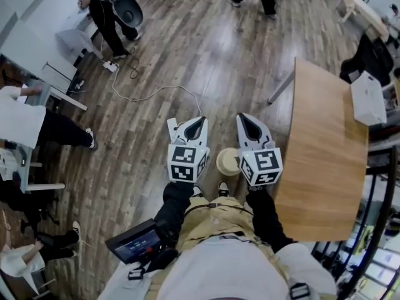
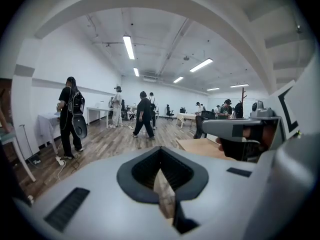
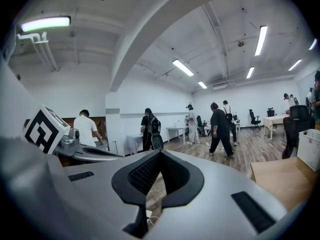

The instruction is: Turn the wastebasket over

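Left gripper (image 1: pixel 199 120): held out in front of the person's body, pointing away from them. Its jaws are closed together, and nothing sits between them.
Right gripper (image 1: pixel 245 117): level with the left one and roughly parallel to it, with a gap between the two. Its jaws are pressed together and hold nothing.
Marker cubes (image 1: pixel 186 163): one is on the back of each gripper, with the black-and-white squares facing up toward the head camera.
Wastebasket (image 1: pixel 228 161): a round tan shape on the floor. In the head view it shows in the gap between the two grippers, just ahead of the person's shoes (image 1: pixel 223 187). Neither gripper touches it. From straight above, it is not clear whether it stands upright or upside down.
Floor (image 1: pixel 187 49): dark wooden boards. A white cable (image 1: pixel 145 96) trails across them toward a power strip at the upper left.
Table (image 1: pixel 325 149): a light wooden top to the person's right, near the right gripper. A white box (image 1: pixel 367 99) lies on its far end.
Tablet (image 1: pixel 134 241): a dark device at the person's left hip with its screen lit.
Other people (image 1: pixel 103 11): several stand or walk at the far side of the room. Both gripper views show them among white desks and office chairs under ceiling strip lights.
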{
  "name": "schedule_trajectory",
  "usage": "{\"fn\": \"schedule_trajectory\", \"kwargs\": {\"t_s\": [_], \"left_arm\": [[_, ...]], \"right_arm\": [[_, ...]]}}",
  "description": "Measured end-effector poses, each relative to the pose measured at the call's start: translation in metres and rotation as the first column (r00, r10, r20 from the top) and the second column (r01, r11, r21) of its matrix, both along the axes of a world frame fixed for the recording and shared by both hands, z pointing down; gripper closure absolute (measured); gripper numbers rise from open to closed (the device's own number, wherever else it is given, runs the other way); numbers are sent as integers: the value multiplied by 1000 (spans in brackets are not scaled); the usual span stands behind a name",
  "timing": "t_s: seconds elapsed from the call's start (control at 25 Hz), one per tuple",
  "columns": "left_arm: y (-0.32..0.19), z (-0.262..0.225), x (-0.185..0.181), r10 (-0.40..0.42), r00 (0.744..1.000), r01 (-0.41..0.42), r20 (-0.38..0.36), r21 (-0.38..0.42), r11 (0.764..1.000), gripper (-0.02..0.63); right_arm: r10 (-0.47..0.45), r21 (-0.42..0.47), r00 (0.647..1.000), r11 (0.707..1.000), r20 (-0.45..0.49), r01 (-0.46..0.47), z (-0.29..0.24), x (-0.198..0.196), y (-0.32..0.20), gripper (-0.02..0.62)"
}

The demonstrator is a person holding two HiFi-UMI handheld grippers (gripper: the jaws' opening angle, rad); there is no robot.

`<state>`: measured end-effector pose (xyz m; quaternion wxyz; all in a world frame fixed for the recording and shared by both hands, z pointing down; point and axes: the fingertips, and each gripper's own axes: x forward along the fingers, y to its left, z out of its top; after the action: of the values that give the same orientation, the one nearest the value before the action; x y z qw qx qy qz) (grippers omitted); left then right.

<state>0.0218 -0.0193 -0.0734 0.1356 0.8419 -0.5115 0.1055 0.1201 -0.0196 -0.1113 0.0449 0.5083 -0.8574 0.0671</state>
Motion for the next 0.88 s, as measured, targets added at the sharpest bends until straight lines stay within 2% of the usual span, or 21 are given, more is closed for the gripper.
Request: {"fn": "schedule_trajectory", "kwargs": {"t_s": [0.12,0.4,0.68,0.88], "left_arm": [[-10,-30,-8,-10,1000,9,9,70,997,604],[-6,-69,-15,3,1000,-4,11,159,987,604],[-13,-101,-19,3,1000,-3,1,222,975,604],[-12,-109,-15,12,1000,-12,1,238,971,604]], "right_arm": [[-19,68,1000,998,1,19,-28,-9,-3,574],[-31,173,999,984,-16,33,-70,-21,4,574],[-36,260,999,965,-15,38,-110,-26,3,574],[-28,283,1000,959,-7,29,-120,-22,6,574]]}}
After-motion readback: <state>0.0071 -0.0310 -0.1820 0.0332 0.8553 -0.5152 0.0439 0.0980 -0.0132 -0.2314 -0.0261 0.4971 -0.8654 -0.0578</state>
